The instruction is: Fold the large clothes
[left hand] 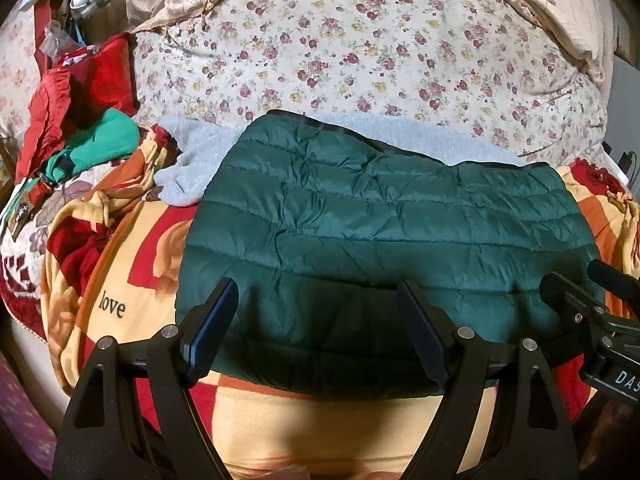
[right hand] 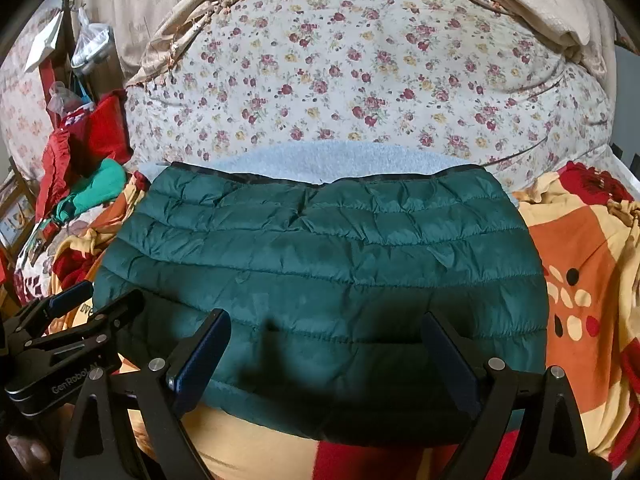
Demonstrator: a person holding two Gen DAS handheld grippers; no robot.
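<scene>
Left wrist: one folded green jacket (left hand: 384,216) (quilted), two claws (left hand: 316,332) (right hand: 326,358) spread, empty.

Both wrist views near, angled down; share green jacket (left hand: 380,220) (right hand: 320,260).

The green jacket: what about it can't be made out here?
- Near hem of the green jacket: in shadow in both views, partly behind the left hand-held gripper and right hand-held gripper.
- Sleeves and front: folded under, out of sight.
- Pale fleece: mostly hidden under the jacket.
</scene>
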